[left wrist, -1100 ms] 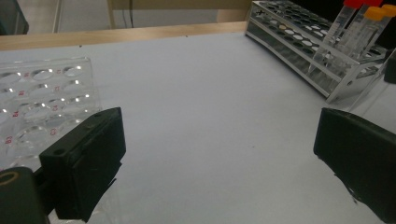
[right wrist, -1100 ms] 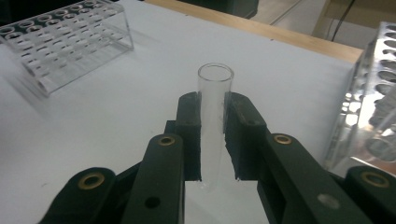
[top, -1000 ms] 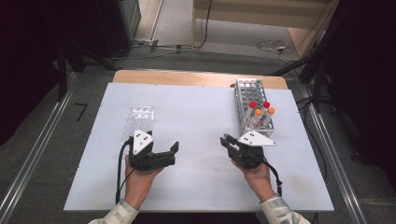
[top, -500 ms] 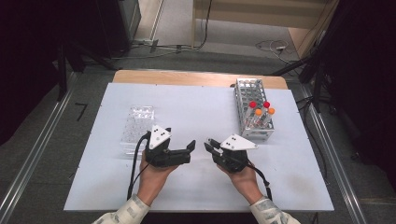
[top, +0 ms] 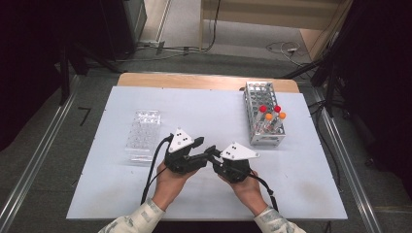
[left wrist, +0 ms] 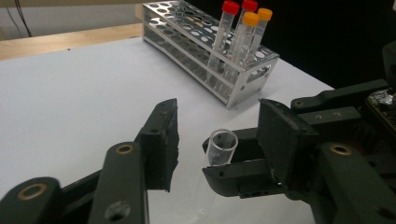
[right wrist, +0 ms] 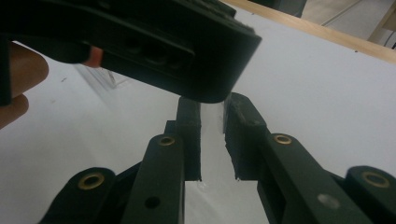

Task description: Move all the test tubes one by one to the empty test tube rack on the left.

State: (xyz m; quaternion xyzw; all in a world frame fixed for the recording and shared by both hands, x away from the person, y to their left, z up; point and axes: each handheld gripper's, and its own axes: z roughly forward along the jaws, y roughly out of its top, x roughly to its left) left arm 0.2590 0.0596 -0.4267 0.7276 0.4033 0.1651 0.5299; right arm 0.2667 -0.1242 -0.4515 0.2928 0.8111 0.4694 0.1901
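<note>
My two grippers meet nose to nose at the middle of the white table. My right gripper is shut on a clear uncapped tube, whose open mouth points toward the left gripper's camera. My left gripper straddles that tube. Its jaws have just been closing around it, but a gap still shows on each side, so it is open. In the right gripper view my right gripper pinches the pale tube, and the left gripper's black jaw lies across above it.
A metal rack stands at the back right with two red-capped and two orange-capped tubes at its near end. A clear plastic rack lies left of the left hand. A wooden edge borders the table's far side.
Both hands have come in from their sides to the table's middle, until the jaws meet. The left gripper's jaws have narrowed from wide apart to close around the tube in the right gripper.
</note>
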